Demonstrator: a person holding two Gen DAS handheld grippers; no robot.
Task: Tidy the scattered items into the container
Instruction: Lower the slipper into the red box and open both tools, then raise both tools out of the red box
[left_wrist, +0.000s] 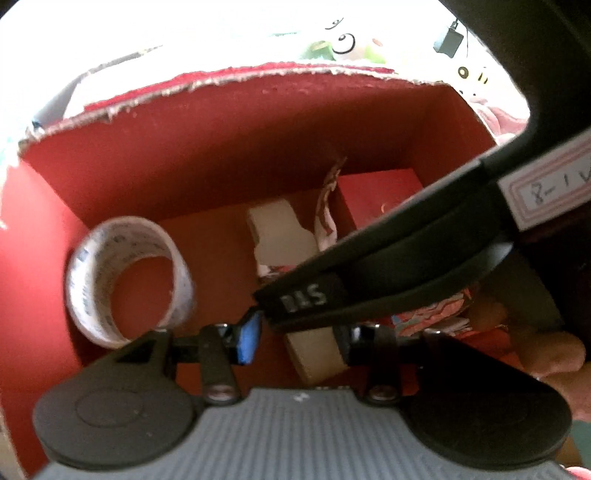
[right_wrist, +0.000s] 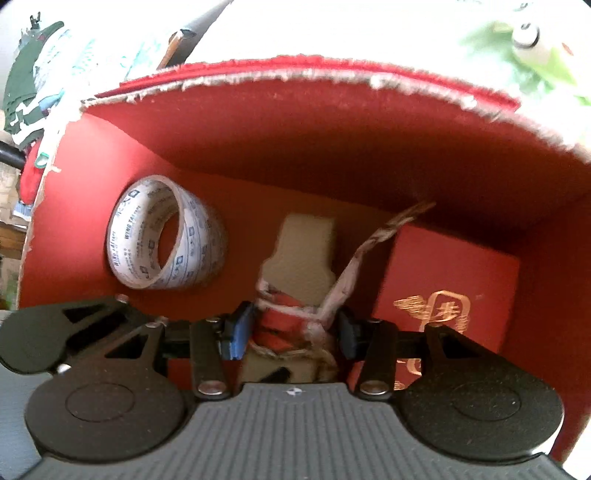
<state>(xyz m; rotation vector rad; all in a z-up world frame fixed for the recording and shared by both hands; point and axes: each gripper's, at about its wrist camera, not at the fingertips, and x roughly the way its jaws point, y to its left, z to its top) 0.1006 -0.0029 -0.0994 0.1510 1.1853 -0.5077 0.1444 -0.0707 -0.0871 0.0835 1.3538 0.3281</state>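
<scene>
A: So, where is the tape roll (right_wrist: 166, 236)?
B: Inside the red cardboard box (right_wrist: 332, 122), left of both grippers.
A: Grippers?
B: Right gripper (right_wrist: 291, 332) spread around torn cardboard (right_wrist: 306, 258); left gripper (left_wrist: 295, 332) released.

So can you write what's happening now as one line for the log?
place: red box | inside: tape roll, small red box | right hand-held gripper: around paper-wrapped bundle | left hand-held gripper: open
</scene>
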